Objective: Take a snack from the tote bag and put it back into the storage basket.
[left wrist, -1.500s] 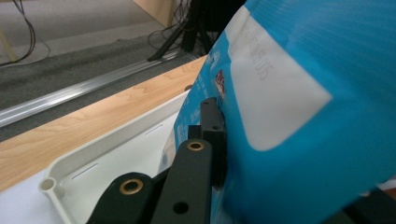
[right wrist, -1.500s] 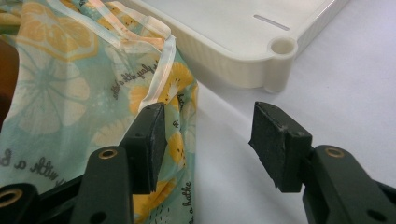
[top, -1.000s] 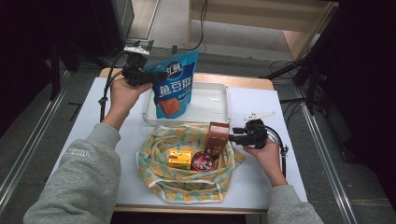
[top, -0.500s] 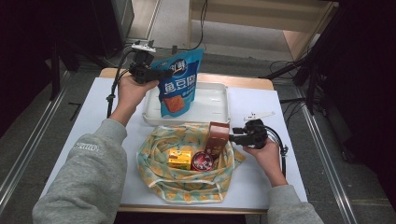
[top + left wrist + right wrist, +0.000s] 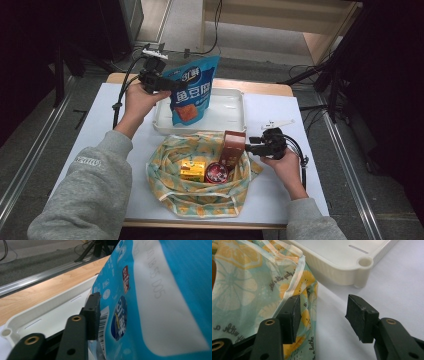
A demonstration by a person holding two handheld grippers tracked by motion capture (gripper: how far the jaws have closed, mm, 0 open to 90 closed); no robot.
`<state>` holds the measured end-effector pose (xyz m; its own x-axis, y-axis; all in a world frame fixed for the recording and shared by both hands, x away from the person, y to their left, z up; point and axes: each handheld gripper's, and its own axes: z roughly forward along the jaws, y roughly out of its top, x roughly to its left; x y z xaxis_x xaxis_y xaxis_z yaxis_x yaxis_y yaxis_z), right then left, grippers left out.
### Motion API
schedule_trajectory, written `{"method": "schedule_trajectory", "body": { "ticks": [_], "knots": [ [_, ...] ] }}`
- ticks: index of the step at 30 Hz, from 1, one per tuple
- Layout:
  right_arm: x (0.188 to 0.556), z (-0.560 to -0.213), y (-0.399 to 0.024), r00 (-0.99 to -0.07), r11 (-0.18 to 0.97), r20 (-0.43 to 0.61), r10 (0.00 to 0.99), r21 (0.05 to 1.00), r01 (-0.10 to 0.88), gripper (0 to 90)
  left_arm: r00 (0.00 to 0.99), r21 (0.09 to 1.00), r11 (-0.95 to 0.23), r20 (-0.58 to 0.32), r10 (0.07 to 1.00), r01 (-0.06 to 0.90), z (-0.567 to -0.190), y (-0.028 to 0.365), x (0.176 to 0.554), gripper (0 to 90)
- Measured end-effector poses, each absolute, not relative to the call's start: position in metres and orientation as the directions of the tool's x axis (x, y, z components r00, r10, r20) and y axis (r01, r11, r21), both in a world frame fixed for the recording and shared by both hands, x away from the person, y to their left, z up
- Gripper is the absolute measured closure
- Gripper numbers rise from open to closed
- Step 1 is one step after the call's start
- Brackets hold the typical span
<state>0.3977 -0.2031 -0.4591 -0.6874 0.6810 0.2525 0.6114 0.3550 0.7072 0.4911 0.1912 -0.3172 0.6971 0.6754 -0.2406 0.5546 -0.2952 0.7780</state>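
Above tray [image 5: 235, 107] rim, blue pouch [image 5: 192, 97] upright.

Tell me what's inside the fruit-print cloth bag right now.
Inside the cloth bag are a yellow box, a round red tin and a brown carton standing upright. Anything beneath them is covered.

A bright blue foil snack pouch [image 5: 192, 90] carries white lettering and an orange panel low on its front; its back has a white block, a barcode and small round logos [image 5: 150, 302]. Behind it sits a plain cream-white plastic tray [image 5: 230, 107]. Nearer lies a pale mint cloth bag [image 5: 200, 192] — printed with yellow-orange citrus slices and dark script. Inside it are a yellow box [image 5: 192, 170], a red round tin [image 5: 216, 172] and a brown carton [image 5: 233, 147]. The tabletop [image 5: 310, 135] is white — its far edge light wood.
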Motion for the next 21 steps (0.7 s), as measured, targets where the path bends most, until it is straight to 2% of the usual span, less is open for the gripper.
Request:
{"method": "schedule_trajectory", "body": {
  "ticks": [7,21],
  "knots": [
    [0.398,-0.459,-0.203,-0.687,0.355,0.252,0.681,0.707,0.612,46.2,0.694,0.785,-0.280,-0.247,0.676,0.552,-0.320,0.200,0.480,52.5],
    [0.399,-0.460,-0.201,-0.690,0.360,0.249,0.680,0.705,0.610,46.3,0.698,0.774,-0.309,-0.226,0.680,0.553,-0.330,0.215,0.453,50.4]
  ]
}}
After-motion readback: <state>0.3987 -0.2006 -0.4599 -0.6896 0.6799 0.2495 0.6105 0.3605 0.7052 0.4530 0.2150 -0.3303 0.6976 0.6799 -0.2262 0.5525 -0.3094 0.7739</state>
